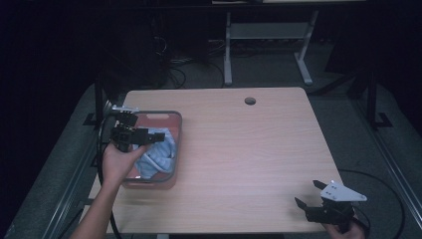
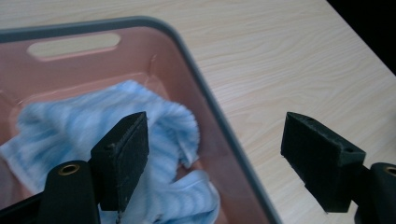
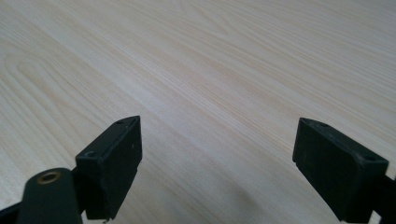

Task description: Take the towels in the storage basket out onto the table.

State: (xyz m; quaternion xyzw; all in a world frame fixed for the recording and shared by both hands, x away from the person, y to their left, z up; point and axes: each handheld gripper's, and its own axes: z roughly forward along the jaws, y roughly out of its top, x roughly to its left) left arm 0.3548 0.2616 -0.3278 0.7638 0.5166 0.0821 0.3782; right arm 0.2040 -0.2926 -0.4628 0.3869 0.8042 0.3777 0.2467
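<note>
A pink bin with a grey rim (image 1: pixel 178 130) sits at the table's left side, and a crumpled blue-and-white striped cloth (image 1: pixel 161 152) lies inside it. My left gripper (image 1: pixel 152 135) hovers above the bin, open, with nothing between its jaws. In the left gripper view the cloth (image 2: pixel 84 126) lies below the left jaw, while the bin's rim (image 2: pixel 210 100) runs between the jaws and bare table lies under the right jaw. My right gripper (image 1: pixel 308 194) stands open near the table's front right corner, over bare wood (image 3: pixel 219 93).
The light wooden table (image 1: pixel 249 149) has a round cable hole (image 1: pixel 250 101) near its far edge. Beyond it stand a white desk frame (image 1: pixel 268 45) and tangled cables (image 1: pixel 169 64) on the dark floor.
</note>
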